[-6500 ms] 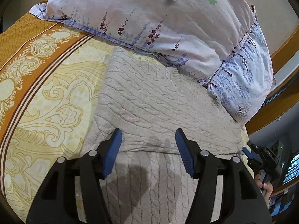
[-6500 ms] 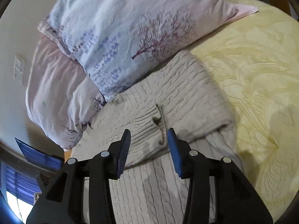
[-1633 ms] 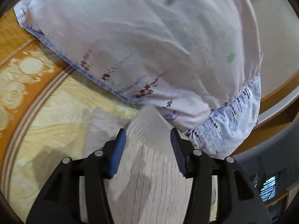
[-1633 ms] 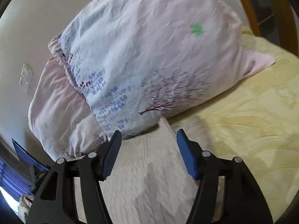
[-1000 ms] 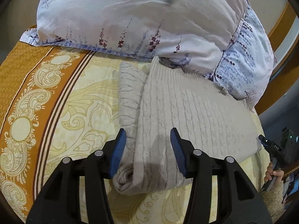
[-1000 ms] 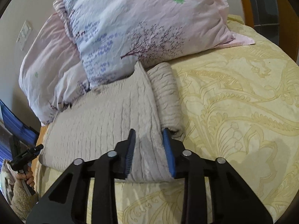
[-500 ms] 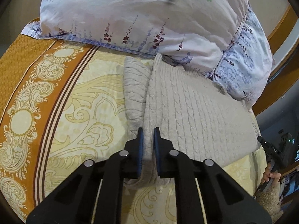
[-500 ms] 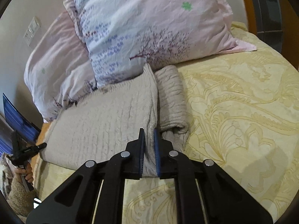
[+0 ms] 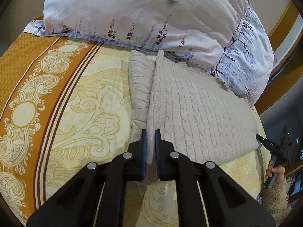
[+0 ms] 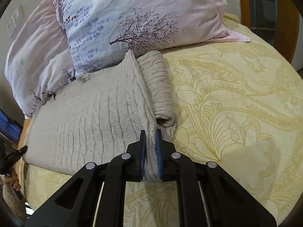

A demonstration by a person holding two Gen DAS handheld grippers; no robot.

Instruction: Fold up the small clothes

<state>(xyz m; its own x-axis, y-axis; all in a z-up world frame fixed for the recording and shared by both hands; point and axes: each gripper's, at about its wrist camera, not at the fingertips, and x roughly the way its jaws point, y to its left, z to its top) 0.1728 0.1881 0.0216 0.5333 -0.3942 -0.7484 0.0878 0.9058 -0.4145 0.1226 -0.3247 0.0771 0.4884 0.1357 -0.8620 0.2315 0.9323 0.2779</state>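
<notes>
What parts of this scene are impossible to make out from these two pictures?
- Left wrist view: the left gripper covers the sweater edge it pinches.
- Right wrist view: the right gripper does likewise; the sweater's inner folded layers are hidden.
- Both views: the pillows hide the sweater's far edge.

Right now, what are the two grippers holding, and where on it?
Both hold the folded sweater: left gripper and right gripper each pinch a near corner.

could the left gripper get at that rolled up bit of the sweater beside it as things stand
Probably not yet: the left gripper is shut on the sweater, pinching its near edge. The rolled part lies just left of its fingers with nothing between, so it would have to let go first.
</notes>
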